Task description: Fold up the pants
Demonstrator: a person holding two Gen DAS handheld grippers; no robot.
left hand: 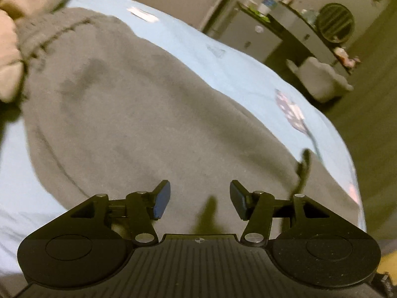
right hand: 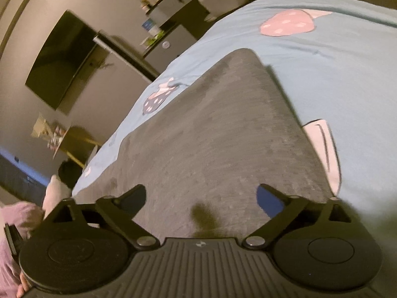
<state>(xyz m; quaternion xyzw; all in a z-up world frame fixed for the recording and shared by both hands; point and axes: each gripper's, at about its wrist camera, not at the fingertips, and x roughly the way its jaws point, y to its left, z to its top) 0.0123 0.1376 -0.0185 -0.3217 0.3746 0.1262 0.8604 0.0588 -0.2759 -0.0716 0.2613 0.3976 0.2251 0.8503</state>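
Note:
Grey sweatpants lie spread on a light blue bedsheet. In the left wrist view their ribbed waistband is at the upper left, next to a pale sleeve. My left gripper hovers open and empty just above the grey cloth. In the right wrist view the pants run away from me as a folded strip ending in a rounded corner. My right gripper is wide open and empty over the near end of the cloth.
The sheet has pink and purple mushroom prints. Beyond the bed's edge stand a dresser with clutter, a round fan, a grey stool and a wall television.

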